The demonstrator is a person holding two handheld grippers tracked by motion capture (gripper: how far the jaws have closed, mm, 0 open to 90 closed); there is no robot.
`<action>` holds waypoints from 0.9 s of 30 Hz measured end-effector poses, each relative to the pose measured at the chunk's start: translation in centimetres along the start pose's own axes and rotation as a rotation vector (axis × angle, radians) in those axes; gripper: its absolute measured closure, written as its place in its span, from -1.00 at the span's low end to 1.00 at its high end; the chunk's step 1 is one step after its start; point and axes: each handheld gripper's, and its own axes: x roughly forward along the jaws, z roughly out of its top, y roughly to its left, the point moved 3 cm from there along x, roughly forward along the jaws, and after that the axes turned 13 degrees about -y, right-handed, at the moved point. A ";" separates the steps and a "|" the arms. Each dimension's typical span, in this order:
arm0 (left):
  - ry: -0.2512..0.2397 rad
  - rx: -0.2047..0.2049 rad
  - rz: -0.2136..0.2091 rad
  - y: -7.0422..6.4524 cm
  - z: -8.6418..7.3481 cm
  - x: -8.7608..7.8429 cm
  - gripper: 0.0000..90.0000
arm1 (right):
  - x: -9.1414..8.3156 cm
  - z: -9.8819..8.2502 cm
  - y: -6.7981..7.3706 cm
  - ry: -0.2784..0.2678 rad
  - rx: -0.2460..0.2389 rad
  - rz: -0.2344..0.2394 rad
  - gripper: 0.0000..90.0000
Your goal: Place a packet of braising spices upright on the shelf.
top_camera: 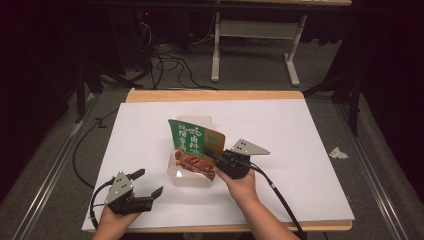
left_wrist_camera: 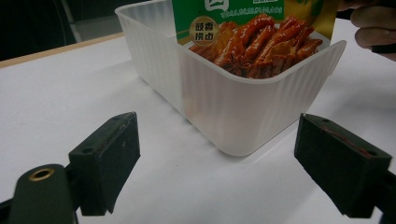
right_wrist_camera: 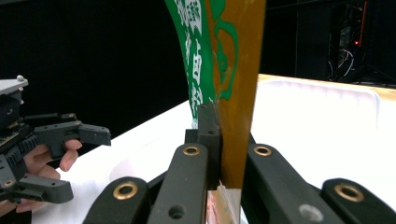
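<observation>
Scene: I run two hand-held grippers over a white-covered bench (top_camera: 310,150), working a green snack pouch (top_camera: 192,142) into a translucent plastic tub (top_camera: 175,172) at mid-bench.

Right hand-held gripper (top_camera: 216,157): clamped on the pouch's edge; in the right gripper view my jaws pinch the green-and-gold film (right_wrist_camera: 224,70) flat between them, the pouch rising upright above.

Left hand-held gripper (top_camera: 150,184): jaws spread wide and holding nothing, resting low near the front edge of the bench, aimed at the tub's near corner (left_wrist_camera: 243,116) and apart from it.

Pouch position: lower end with the printed meat picture (left_wrist_camera: 261,42) sits inside the tub, behind its ribbed wall; the upper half stands tilted above the rim, leaning toward the far side.

Done, as I judge it: pouch picked up, carried over the tub and partly lowered in.

Left to do, as I judge it: ease the pouch down until it lies within the walls, then let my right jaws go. The left may need to steady the light tub, which could slide or tip.

Elsewhere: a crumpled white scrap (top_camera: 338,153) lies on the floor off the right side of the bench.
</observation>
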 end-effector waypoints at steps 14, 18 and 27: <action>0.000 0.000 0.000 0.0 0.0 0.0 -0.67 | -0.1 0.4 0.1 0.021 -0.009 -0.001 0.88; -0.001 -0.001 0.000 0.0 0.0 0.0 -0.67 | 0.1 0.6 0.1 0.027 -0.012 0.004 0.75; -0.003 -0.003 0.000 0.0 0.1 -0.1 -0.67 | 0.6 0.9 0.1 0.049 -0.042 0.003 0.44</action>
